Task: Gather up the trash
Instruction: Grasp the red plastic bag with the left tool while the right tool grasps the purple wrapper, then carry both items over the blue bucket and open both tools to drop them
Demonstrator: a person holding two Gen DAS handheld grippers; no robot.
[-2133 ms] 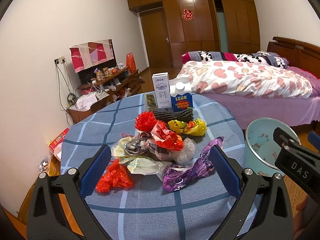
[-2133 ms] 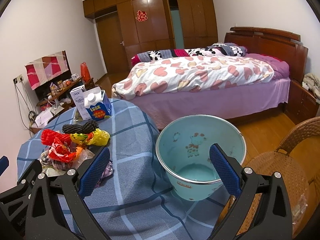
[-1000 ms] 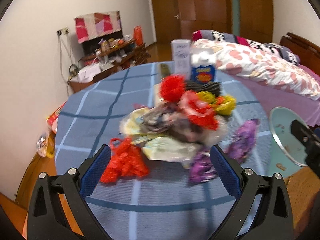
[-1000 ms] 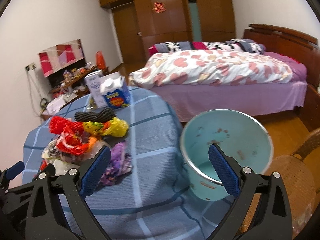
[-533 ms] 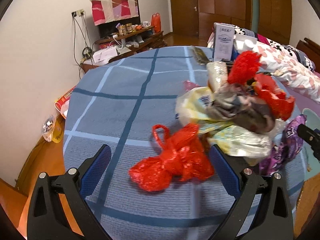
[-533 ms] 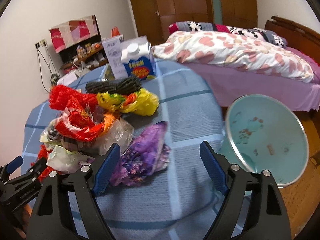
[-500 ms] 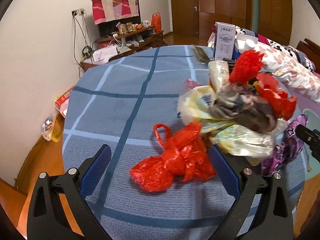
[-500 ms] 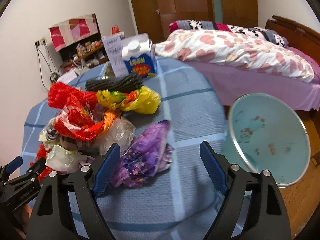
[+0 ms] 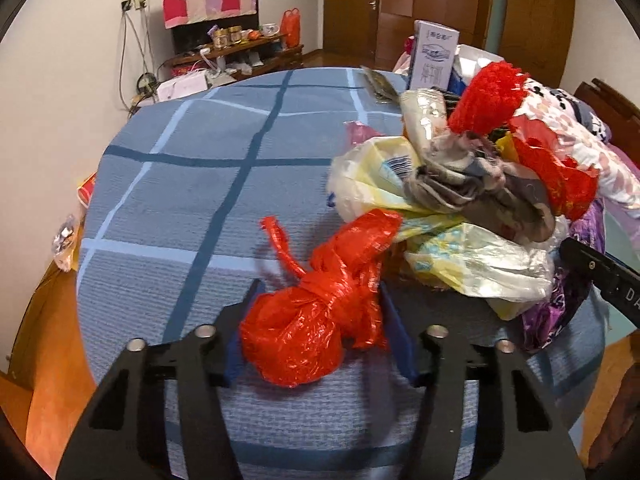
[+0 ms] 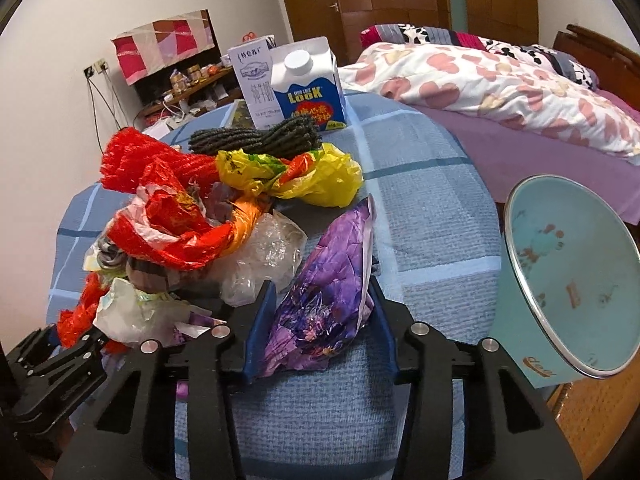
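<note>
A: The trash pile (image 9: 460, 184) sits on the round table (image 9: 200, 184), and both grippers now flank a piece of it. Half a second back the jaws stood wide; they have just been closing.

B: On what?

A: The left gripper (image 9: 320, 332) has its blue pads pressed against the knotted red plastic bag (image 9: 308, 328) at the pile's near edge. The right gripper (image 10: 320, 320) is squeezing the purple wrapper (image 10: 332, 292).

B: So the picking has begun?

A: It looks so. Both pieces still rest on the cloth; lifting comes next, probably toward the pale blue bin (image 10: 568, 280) just beside the table, to the right.
</note>
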